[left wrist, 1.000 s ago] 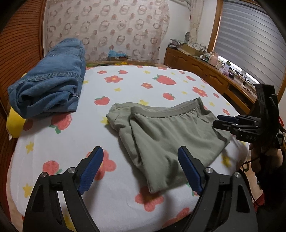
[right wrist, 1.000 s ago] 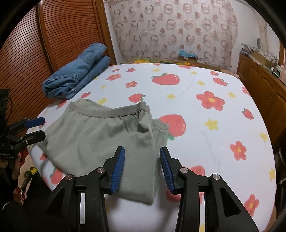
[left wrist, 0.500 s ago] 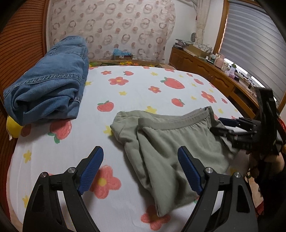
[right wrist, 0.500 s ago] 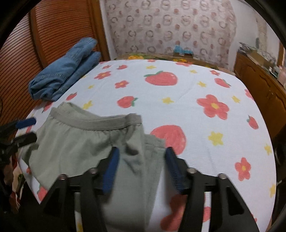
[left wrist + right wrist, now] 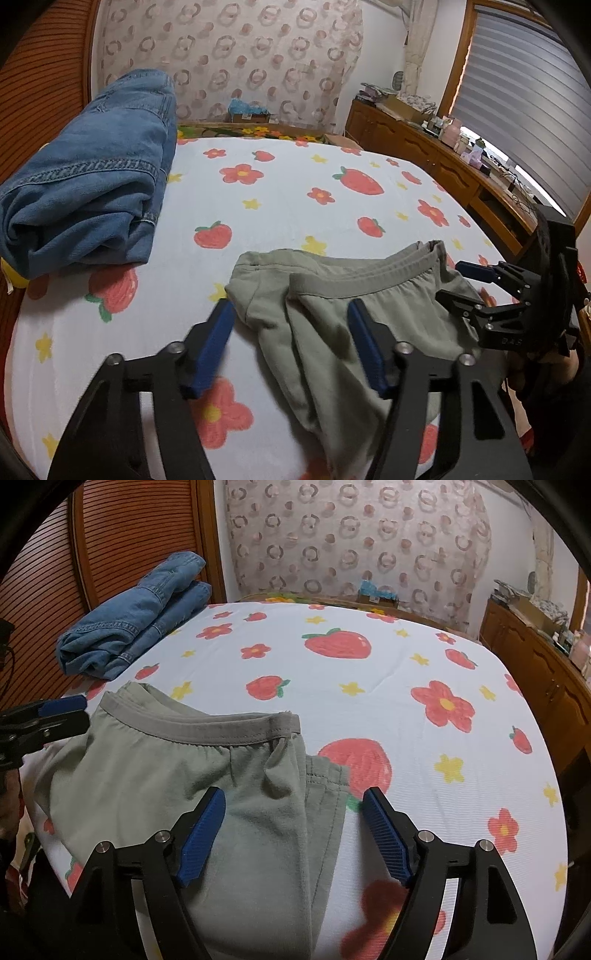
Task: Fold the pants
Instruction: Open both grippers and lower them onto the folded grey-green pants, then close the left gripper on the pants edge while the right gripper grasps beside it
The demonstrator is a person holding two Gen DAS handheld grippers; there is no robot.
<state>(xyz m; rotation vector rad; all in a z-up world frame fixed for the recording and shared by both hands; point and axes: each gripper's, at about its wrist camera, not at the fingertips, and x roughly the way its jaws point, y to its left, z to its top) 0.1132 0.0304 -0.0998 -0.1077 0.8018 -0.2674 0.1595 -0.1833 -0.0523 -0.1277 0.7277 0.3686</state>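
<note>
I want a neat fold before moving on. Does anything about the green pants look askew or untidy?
Yes. The green pants are folded unevenly: a lower layer's stitched hem sticks out past the top layer, by a strawberry print, and the waistband end is bunched. The folded jeans look fine.

pants: plain olive green, greyer waistband
jeans: faded blue denim
bed sheet: white, red strawberries and flowers, yellow stars
tool pads: blue
</note>
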